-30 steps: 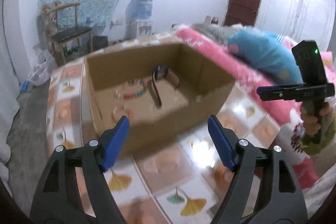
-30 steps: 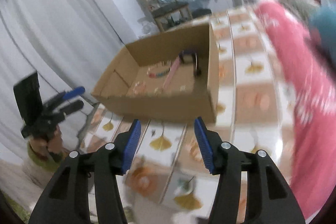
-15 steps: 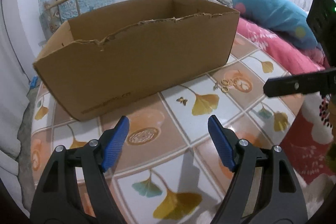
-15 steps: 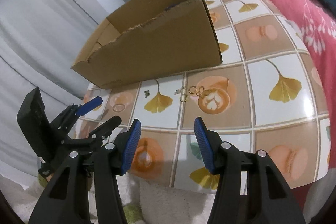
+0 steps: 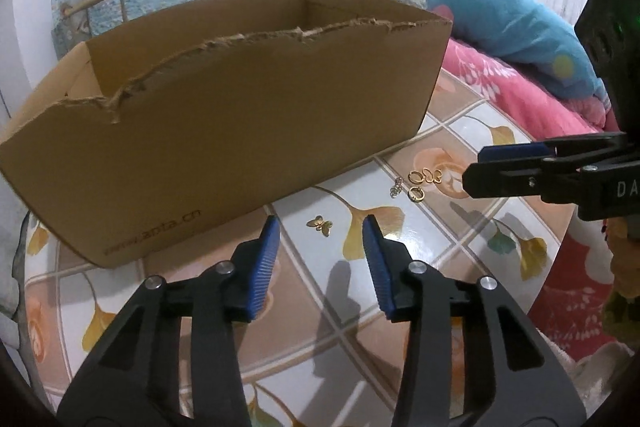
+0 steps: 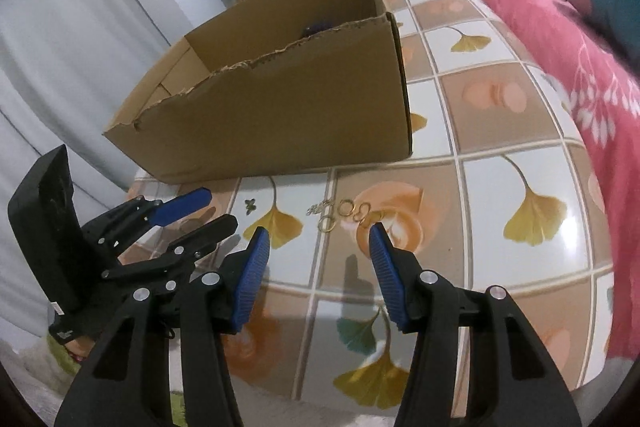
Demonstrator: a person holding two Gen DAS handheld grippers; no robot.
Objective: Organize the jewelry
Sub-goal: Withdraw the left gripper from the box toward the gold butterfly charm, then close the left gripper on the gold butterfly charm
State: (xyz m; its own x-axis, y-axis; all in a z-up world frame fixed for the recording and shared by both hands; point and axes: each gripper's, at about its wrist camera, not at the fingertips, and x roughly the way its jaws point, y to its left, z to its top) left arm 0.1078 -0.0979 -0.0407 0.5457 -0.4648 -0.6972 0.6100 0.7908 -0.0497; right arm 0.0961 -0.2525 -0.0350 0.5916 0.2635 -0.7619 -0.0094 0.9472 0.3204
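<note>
Both grippers lowered; box (image 5: 224, 131) torn edge near.

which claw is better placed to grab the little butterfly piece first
Probably left: the butterfly charm lies just ahead of the left claw, which is closing. The right claw faces the gold rings.

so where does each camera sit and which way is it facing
Left wrist: sits on the left gripper, facing down at the butterfly charm before the cardboard box; right gripper enters at right.
Right wrist: sits on the right gripper, facing the gold rings; left gripper shows at left.
Shared: box, jewelry, tiled table.
</note>
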